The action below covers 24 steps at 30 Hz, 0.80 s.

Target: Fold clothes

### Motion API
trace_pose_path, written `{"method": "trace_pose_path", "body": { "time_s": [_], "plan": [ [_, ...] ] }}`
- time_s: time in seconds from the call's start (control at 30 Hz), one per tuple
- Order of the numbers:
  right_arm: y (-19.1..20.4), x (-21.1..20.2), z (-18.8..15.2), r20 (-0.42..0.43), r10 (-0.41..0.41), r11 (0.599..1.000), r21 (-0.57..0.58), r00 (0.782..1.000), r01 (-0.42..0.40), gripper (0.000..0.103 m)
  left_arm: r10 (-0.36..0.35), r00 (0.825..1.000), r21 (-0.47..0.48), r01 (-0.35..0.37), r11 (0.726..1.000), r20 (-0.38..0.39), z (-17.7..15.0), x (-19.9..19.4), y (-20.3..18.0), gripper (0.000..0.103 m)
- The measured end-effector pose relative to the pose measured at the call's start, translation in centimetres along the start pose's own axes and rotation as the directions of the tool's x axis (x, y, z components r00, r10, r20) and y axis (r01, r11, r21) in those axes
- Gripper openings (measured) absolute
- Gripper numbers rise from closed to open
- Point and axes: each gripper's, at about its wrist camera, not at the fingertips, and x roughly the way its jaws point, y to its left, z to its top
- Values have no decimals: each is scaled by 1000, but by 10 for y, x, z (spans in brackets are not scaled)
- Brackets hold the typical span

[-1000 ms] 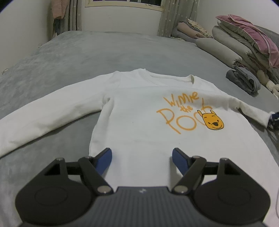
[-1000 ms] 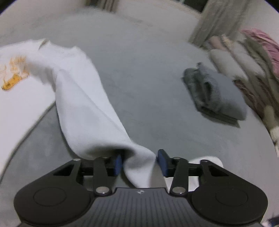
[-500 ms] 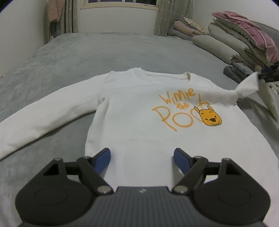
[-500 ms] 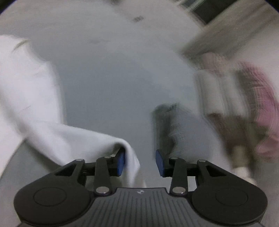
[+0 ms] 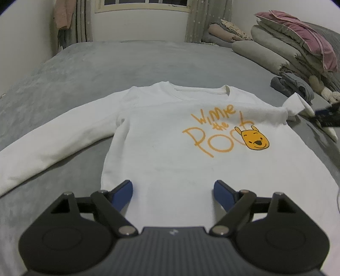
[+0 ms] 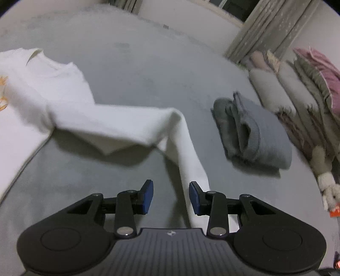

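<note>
1. I'm looking across a bedroom: a wide bed under a grey bedspread [image 5: 148, 63], a window with curtains [image 5: 192, 20] on the far wall, and folded quilts and pillows [image 5: 282, 46] stacked along the right side.
2. The white sweatshirt [image 5: 170, 152] lies flat and face up in the middle of the bed, neckline toward the far wall, with an orange "Winnie the Pooh" print [image 5: 225, 131] on the chest.
3. Its left sleeve [image 5: 53, 146] stretches straight out to the left across the bedspread.
4. Its right sleeve [image 6: 127, 127] is bent at the elbow: the upper part runs out to the right from the shoulder, then the lower part turns back toward the near side.
5. My left gripper [image 5: 173, 189] hovers over the near hem of the sweatshirt with its blue pads spread wide apart, holding nothing.
6. My right gripper [image 6: 171, 196] sits at the cuff end of the right sleeve; its pads are parted and the cuff passes beside the right pad rather than being pinched between them.
7. A folded grey garment [image 6: 255, 131] rests on the bedspread to the right of that sleeve, apart from it.
8. A plush toy [image 6: 325, 180] lies at the far right edge, near the quilts.
</note>
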Motion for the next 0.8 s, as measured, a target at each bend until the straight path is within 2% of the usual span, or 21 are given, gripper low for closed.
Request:
{"method": "trace_pose_path", "body": {
  "time_s": [0.2,0.33,0.4,0.43,0.47,0.5,0.53,0.6,0.67,0.73,0.8],
  "plan": [
    [32,2,25,189,-27,997,-64,982,40,36,-1,1000,9,1,1000,1,0,0,0,83],
    [51,19,28,147,-94,982,-148,985,116,35,-4,1000,5,4,1000,1,0,0,1,83],
    [43,22,26,168,-111,988,-87,980,126,34,-2,1000,7,2,1000,1,0,0,0,83],
    [36,21,27,175,-110,992,-44,978,119,27,-1,1000,9,1,1000,2,-1,1,-1,83],
    [30,19,31,172,-112,993,-13,979,115,12,1,1000,13,-1,1000,2,-1,1,-1,83],
    [24,17,34,169,-113,994,19,979,111,3,2,1000,14,-2,1000,2,-2,1,-1,83],
    [19,13,38,161,-112,994,31,981,109,3,1,1000,14,-1,1000,2,-2,1,-1,83],
    [13,-2,48,122,-99,994,-24,988,103,2,-3,1000,10,3,1000,1,-1,1,1,83],
    [8,-25,58,58,-62,987,-145,996,70,2,-7,1000,7,7,1000,1,-1,1,2,83],
    [3,-49,66,-33,4,965,-261,999,-13,2,-9,1000,7,9,1000,0,-1,0,1,83],
    [1,-69,74,-119,64,932,-347,991,-102,2,-10,1000,6,10,1000,-1,-1,-1,1,83]
  ]
}}
